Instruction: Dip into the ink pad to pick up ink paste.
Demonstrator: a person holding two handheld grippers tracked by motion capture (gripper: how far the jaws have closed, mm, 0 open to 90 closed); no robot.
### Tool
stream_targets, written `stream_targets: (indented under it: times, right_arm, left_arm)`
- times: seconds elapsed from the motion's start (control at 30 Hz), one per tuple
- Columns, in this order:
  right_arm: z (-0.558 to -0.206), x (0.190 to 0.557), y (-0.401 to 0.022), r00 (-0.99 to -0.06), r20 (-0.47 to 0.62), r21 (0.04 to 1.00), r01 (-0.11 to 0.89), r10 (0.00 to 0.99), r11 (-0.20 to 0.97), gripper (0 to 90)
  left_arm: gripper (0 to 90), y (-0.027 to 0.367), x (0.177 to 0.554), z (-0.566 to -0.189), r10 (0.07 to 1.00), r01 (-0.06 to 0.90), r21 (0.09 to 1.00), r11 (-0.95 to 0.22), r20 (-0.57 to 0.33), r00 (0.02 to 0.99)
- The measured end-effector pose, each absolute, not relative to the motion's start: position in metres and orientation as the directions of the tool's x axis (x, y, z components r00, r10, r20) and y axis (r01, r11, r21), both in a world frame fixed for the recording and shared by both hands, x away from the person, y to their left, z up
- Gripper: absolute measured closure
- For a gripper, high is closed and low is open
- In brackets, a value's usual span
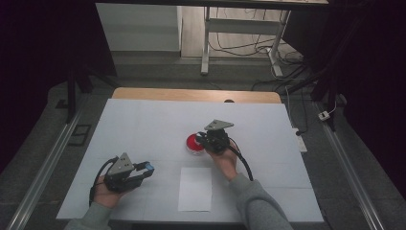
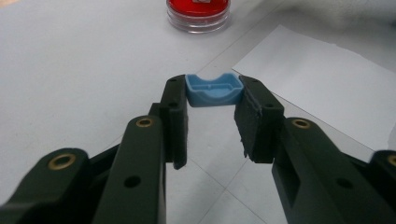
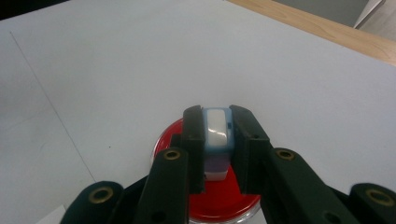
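Note:
My left gripper [image 1: 147, 170] rests low at the table's front left, shut on a small blue cap [image 1: 150, 167]. In the left gripper view the blue cap [image 2: 214, 89] sits pinched between the two tips of that gripper [image 2: 214, 100], hollow side up. My right gripper [image 1: 200, 140] is shut on a white and blue stamp [image 3: 218, 134], held just above a round red ink pad [image 1: 192, 143] in a clear case. Beneath the jaws of the right gripper [image 3: 218, 126] lies the red ink pad [image 3: 217, 198]. A white sheet of paper [image 1: 195, 188] lies near the front edge.
A white cover [image 1: 143, 120] spreads over the wooden table. The red ink pad [image 2: 198, 11] and the paper [image 2: 322, 84] lie ahead of the left gripper. Desk legs and cables stand on the floor beyond the table's far edge.

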State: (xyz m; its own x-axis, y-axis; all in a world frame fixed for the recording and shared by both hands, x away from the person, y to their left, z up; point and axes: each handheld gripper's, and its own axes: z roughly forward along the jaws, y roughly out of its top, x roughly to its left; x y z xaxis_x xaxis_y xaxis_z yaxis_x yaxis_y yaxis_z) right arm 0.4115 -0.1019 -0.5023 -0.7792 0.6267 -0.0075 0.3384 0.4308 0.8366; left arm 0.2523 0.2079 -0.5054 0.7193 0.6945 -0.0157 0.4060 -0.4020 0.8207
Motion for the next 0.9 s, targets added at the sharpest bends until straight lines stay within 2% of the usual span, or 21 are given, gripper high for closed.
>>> stream_targets:
  times: [0.23,0.9]
  right_arm:
    - [-0.5018,0.414,-0.1038,-0.774,0.028,0.831,0.369,0.632,0.415,76.0]
    - [-0.4986,0.4142,-0.1003,-0.781,-0.002,0.808,0.367,0.625,0.462,76.1]
  left_arm:
    - [64.7,0.2084,0.253,-0.506,0.696,0.408,0.819,-0.404,-0.015,0.718]
    - [64.7,0.2097,0.2533,-0.506,0.698,0.409,0.82,-0.4,-0.016,0.716]
